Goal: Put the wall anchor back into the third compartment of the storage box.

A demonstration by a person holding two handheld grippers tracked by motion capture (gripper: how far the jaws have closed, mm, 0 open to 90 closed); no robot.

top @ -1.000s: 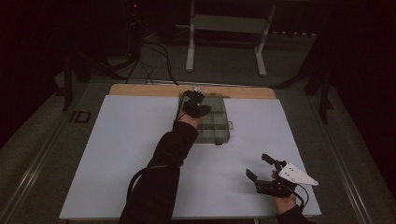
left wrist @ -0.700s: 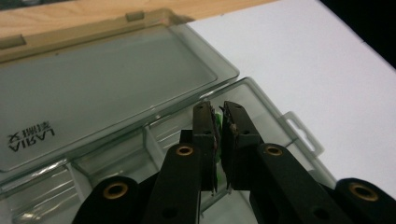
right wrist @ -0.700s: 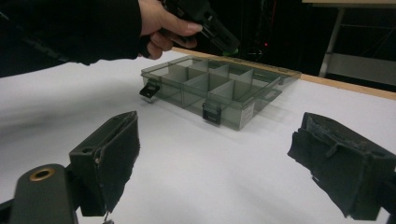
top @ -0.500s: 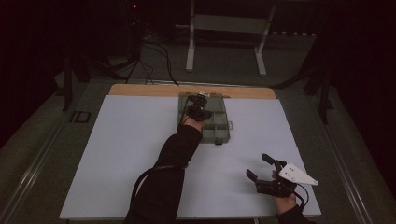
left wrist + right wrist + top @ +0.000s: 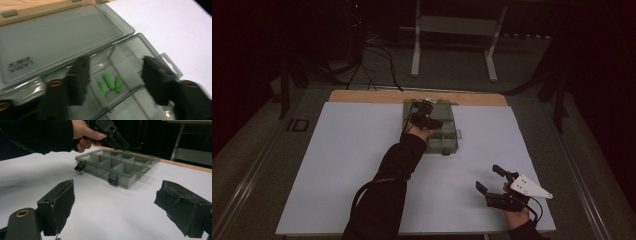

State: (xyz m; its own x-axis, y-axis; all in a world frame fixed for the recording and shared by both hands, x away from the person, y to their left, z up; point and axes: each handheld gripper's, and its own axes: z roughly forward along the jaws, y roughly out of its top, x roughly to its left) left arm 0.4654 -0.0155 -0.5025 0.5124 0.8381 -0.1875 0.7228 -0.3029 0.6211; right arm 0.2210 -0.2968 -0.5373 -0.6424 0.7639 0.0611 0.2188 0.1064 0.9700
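A smoky clear compartment box [image 5: 443, 139] lies on the white table [image 5: 337, 165], its lid [image 5: 57, 37] folded back flat. My left gripper [image 5: 424, 107] hovers over the box's far end. Its jaws have just been opening and now stand open [image 5: 115, 62] with nothing gripped. Below the gap, three small green pieces [image 5: 110, 81] lie loose in one compartment. My right gripper [image 5: 488, 177] rests near the table's front right, open and empty [image 5: 117, 192]. In the right gripper view, the box [image 5: 117, 167] sits ahead, with the left gripper [image 5: 117, 137] above it.
A bare wooden strip [image 5: 362, 96] runs along the table's far edge behind the box. Beyond it stand a white metal frame [image 5: 452, 45] and cables on the dark floor. White tabletop spreads to the left of the box and between the two hands.
The left gripper stays over the box's far end with barely any shift. The right gripper has not moved.
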